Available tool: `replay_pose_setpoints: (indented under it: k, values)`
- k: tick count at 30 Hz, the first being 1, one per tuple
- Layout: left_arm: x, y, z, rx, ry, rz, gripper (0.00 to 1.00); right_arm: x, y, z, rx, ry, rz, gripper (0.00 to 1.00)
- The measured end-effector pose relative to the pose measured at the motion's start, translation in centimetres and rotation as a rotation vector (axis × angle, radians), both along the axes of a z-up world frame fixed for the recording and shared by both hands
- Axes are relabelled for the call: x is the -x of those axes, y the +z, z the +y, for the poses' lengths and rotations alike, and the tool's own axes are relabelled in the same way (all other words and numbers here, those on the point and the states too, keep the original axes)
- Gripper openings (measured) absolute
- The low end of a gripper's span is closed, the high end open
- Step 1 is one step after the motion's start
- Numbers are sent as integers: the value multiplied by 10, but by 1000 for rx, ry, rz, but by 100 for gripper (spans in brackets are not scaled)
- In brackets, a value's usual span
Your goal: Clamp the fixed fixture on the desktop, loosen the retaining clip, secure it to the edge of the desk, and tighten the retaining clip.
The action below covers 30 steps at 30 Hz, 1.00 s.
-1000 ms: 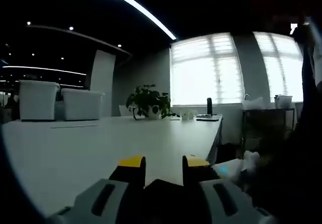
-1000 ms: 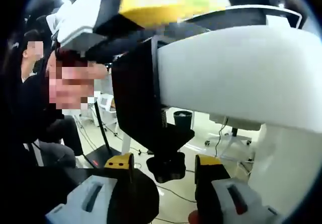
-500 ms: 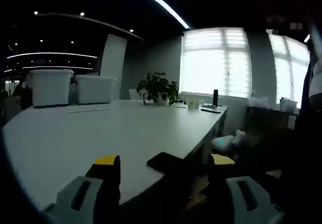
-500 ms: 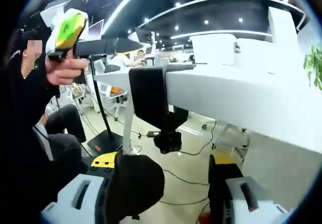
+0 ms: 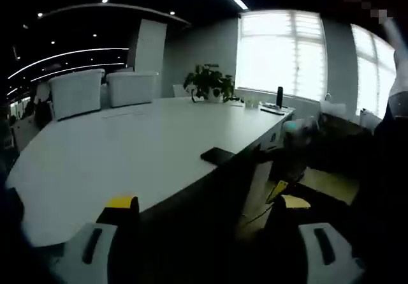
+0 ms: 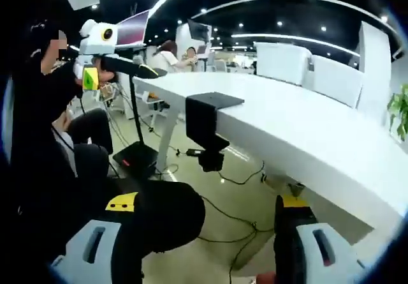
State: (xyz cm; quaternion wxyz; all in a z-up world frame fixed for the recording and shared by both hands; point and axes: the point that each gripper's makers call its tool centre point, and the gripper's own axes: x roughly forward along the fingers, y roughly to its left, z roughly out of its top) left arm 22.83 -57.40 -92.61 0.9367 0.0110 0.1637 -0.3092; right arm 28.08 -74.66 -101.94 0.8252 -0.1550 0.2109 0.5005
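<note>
Black against the white desk (image 6: pixel 331 137), the fixture (image 6: pixel 207 121) already sits hooked over the desk edge: a flat top plate lies on the surface and a body hangs below it, ending in what looks like the retaining clip's knob (image 6: pixel 211 161). In the right gripper view it lies at about twelve o'clock from the right gripper (image 6: pixel 210 210), a little toward eleven and well apart, with its long axis running up and down across the edge. The right gripper's jaws stand wide apart with nothing between them, pointed along the desk's underside toward the clamp, so this hand seems the better placed for reaching the knob. In the left gripper view the fixture (image 5: pixel 220 156) shows as a dark slab on the rim at about one o'clock from the left gripper (image 5: pixel 207 204), whose jaws are likewise spread and empty, looking across the desktop from above the rim. Judging by how it sits, the mounting step looks done; what remains is probably tightening the clip, though whether it is snug cannot be told from here.
</note>
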Motion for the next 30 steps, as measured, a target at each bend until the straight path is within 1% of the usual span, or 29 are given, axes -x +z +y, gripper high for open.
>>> replay_pose_setpoints:
  k: [1,2,3,4,5,7,8,10,12,14,16,18,21,22,25,30]
  values:
    - [2,3,4,17,9,1,89,2,4,-4,-15,-11,26,84]
    - [4,5,7,41,20,4,89,5,13,-8,-53,-24,28,83]
    - [7,6,10,71,35,17,89,6,16,-14,-65,-42,34,82]
    - [9,6,14,90,50,30,89,7,16,-21,-54,-63,48,82]
    - [13,5,18,96,58,37,88,13,18,-27,-56,-67,47,82]
    - [23,2,24,85,61,38,88,23,20,-37,-43,-82,54,82]
    - [27,-2,29,58,70,42,88,29,21,-43,-24,-86,51,82]
    - [33,-7,41,9,98,50,88,34,29,-56,5,-98,20,84]
    - [39,-5,48,-9,109,48,88,35,43,-69,-10,-124,2,85]
    - [44,1,57,-14,145,43,87,33,56,-79,-56,-163,-5,84]
    - [48,7,65,4,195,50,87,34,65,-93,-90,-207,15,83]
    - [54,12,68,25,222,55,87,40,73,-104,-121,-212,6,83]
    - [64,17,69,46,259,67,87,46,76,-125,-132,-244,2,82]
    - [68,18,68,43,270,75,87,49,77,-135,-133,-257,4,82]
    - [75,20,69,-6,301,86,87,56,83,-155,-150,-286,9,82]
    - [88,29,61,-41,320,75,86,68,98,-184,-191,-339,4,81]
